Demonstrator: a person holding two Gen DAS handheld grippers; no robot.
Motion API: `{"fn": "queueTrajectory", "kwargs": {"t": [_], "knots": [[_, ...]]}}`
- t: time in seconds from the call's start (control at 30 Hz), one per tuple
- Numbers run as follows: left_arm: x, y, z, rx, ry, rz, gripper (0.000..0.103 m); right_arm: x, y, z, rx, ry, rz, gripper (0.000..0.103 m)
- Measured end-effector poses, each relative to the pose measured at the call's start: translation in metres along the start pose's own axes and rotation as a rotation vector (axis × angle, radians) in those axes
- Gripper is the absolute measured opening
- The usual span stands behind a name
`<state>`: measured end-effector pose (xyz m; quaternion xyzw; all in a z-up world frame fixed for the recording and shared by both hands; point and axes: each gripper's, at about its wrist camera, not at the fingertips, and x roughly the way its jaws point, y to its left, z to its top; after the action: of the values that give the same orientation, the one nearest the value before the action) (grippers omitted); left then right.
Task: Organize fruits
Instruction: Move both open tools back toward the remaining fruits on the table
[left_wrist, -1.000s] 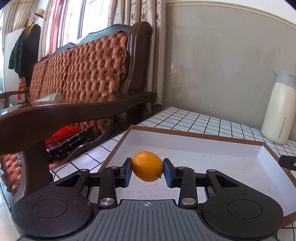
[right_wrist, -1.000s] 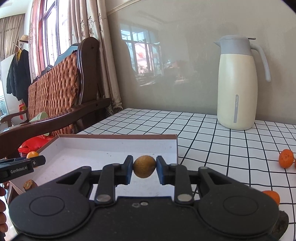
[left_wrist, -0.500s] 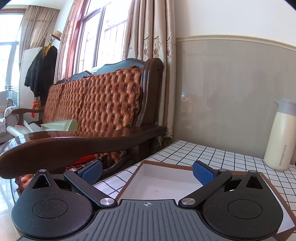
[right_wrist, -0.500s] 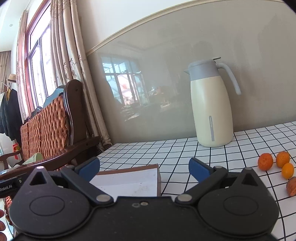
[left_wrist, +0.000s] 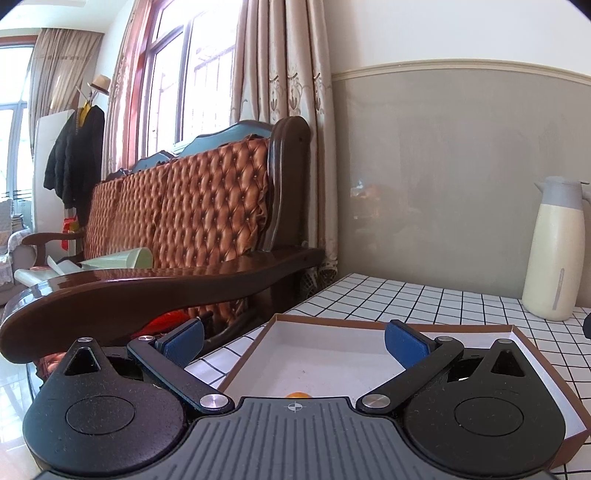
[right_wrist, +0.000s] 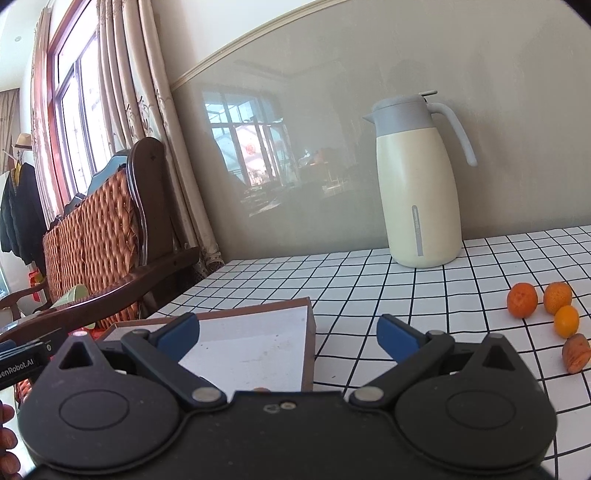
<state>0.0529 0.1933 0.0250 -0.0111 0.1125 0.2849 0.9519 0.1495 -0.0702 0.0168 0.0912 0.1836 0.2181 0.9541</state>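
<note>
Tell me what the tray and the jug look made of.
Tray: looks like cardboard, brown matte walls with a white, slightly smudged paper lining. Jug: cream body with a soft sheen, grey matte lid and handle; probably coated metal or plastic, hard to tell.

Both claws, a second ago clamped on fruit, now stand spread wide and raised above the box: the left gripper has let go its orange, which peeks out just below its body, and the right gripper holds nothing.
</note>
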Motion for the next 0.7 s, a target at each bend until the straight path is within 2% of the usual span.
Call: {"fn": "queueTrajectory", "kwargs": {"t": [0.2,0.4,0.7], "knots": [[-0.009,-0.004,-0.003,0.002,0.016,-0.017,0.103,-0.004,0.001,-0.003,-0.018,0.036,0.008,0.097],[-0.019,-0.011,-0.008,0.011,0.023,-0.031,0.103,-0.014,0.001,-0.004,-0.06,0.036,0.016,0.097],[-0.036,-0.032,-0.014,0.038,0.025,-0.104,0.103,-0.032,-0.008,-0.006,-0.078,0.04,0.035,0.097]]}}
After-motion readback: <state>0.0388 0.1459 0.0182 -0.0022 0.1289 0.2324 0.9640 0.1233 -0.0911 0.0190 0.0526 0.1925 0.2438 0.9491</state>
